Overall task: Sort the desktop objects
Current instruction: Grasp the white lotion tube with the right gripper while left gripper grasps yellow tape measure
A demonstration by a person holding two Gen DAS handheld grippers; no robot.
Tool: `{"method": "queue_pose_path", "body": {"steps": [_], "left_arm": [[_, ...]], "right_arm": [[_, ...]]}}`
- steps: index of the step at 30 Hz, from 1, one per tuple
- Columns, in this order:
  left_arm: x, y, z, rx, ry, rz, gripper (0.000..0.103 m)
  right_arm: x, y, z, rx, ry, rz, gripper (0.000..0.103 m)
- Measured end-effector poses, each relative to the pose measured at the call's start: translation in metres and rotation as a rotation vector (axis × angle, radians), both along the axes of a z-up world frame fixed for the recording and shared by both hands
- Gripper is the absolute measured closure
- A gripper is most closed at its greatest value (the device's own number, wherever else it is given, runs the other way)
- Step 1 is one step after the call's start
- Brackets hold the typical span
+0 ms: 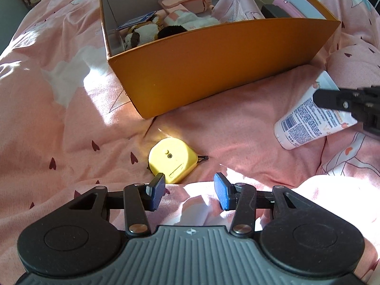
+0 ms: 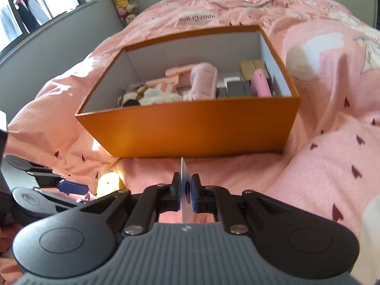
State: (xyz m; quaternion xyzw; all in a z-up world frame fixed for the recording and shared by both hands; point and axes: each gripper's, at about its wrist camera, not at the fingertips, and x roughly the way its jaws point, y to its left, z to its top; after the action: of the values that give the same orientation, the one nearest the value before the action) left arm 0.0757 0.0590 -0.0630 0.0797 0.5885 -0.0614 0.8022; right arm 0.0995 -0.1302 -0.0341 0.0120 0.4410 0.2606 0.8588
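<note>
White printed tube (image 1: pixel 306 118), flattened end pinched

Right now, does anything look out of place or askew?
Two things are still outside the box: a yellow tape measure lies on the bedding before the open left tongs, and a white tube hangs tilted, cap down, pinched at its flat end by the right tongs.

Both wrist views look steeply down, close, toward the orange box (image 1: pixel 213 71); the right view (image 2: pixel 190 128) sits further back.
</note>
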Motion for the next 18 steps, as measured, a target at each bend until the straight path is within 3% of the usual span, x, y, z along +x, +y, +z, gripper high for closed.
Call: {"method": "queue_pose_path", "body": {"steps": [8,14,18], "left_arm": [[-0.004,-0.01,-0.001,0.033,-0.022,-0.061,0.046],[-0.005,-0.031,-0.011,0.166,-0.044,-0.175,0.046],[-0.001,-0.036,-0.018,0.194,-0.055,-0.205,0.045]], "right_arm": [[-0.007,-0.002,-0.005,-0.038,0.036,0.003,0.088],[-0.001,-0.013,-0.008,0.017,0.073,-0.034,0.089],[-0.001,-0.011,-0.009,0.013,0.073,-0.027,0.089]]}}
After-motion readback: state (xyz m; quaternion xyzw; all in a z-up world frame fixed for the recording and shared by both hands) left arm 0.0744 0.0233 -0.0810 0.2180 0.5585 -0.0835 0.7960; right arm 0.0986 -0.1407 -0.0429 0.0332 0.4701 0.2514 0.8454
